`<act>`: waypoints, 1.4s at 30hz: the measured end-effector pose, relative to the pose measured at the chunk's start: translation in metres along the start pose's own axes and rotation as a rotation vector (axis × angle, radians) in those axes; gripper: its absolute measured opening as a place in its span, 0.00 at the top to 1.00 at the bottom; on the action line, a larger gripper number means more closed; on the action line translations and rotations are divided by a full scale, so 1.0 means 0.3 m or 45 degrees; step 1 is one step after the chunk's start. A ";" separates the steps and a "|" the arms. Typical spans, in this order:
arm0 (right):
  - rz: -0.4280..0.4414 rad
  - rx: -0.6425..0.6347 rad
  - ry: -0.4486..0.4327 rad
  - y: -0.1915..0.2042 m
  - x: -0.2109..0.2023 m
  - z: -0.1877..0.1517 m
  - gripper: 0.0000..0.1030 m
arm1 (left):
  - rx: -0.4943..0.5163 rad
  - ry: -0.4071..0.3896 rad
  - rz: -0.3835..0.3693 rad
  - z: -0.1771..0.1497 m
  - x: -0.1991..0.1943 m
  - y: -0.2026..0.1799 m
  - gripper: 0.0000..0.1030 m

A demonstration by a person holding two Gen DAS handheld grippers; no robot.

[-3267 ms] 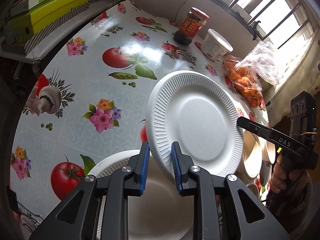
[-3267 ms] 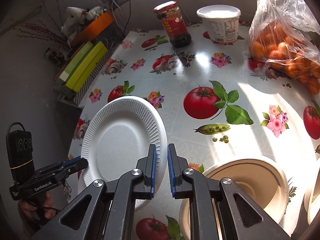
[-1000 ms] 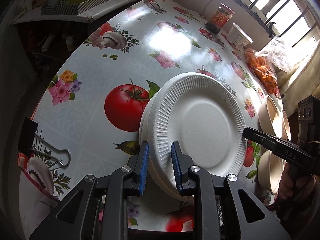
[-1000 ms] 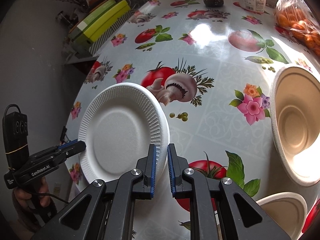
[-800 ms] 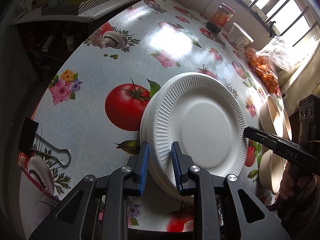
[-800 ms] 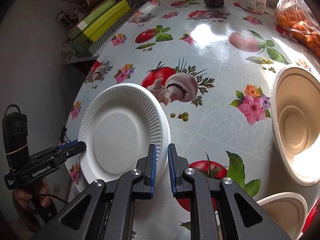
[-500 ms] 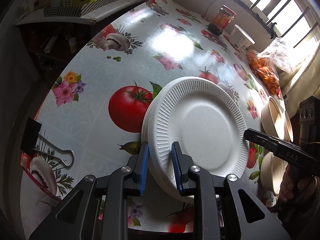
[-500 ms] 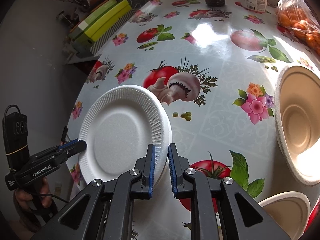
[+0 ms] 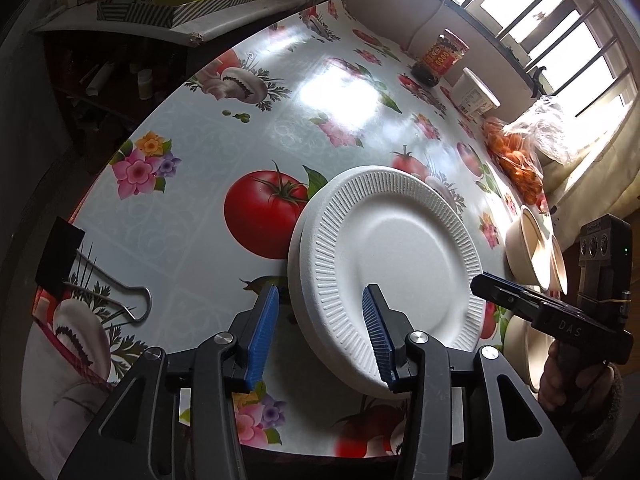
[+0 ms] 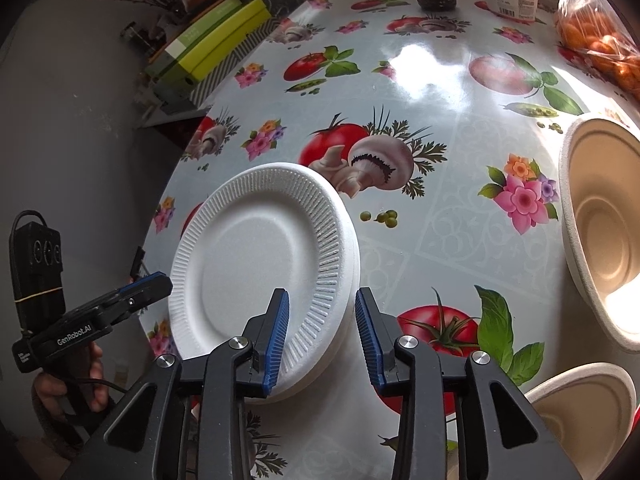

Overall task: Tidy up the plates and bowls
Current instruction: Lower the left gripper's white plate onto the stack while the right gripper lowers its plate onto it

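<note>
Plates: a white foam plate stack [image 9: 394,256] is seen lying flat near the desk's [image 9: 224,132] front-left edge.
Left claw [image 9: 320,332]: jaws are opening; the stack's near rim sits between the pads, unpressed.
Right claw [image 10: 320,334]: jaws are opening astride the opposite rim, unpressed.
Bowls: tan bowls [image 10: 600,236] are grouped toward the right edge.
Open room: bare cloth is left beyond the stack.

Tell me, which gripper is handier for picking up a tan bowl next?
Probably the right gripper: the tan bowls sit on its side. The left gripper is across the white plates.
</note>
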State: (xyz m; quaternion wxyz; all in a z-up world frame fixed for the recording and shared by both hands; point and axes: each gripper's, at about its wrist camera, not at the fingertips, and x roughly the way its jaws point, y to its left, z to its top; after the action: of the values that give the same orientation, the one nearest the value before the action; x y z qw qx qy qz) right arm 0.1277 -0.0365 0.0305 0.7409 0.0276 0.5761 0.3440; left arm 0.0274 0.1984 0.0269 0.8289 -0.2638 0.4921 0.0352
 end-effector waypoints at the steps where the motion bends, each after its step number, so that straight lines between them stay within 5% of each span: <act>1: 0.001 -0.001 0.002 0.000 0.001 -0.004 0.67 | -0.004 0.008 -0.009 -0.004 0.002 0.005 0.56; 10: -0.017 -0.013 0.027 0.005 0.026 -0.019 0.67 | -0.073 0.093 -0.110 -0.025 0.056 0.018 0.56; 42: -0.034 -0.008 0.030 0.066 0.134 0.149 0.70 | -0.064 0.047 0.030 0.176 0.109 0.075 0.56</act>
State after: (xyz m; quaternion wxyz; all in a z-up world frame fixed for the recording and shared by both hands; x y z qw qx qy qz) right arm 0.1612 0.0163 0.0207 0.7387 0.0136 0.5841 0.3360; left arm 0.0792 0.2360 0.0103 0.8123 -0.2794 0.5093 0.0524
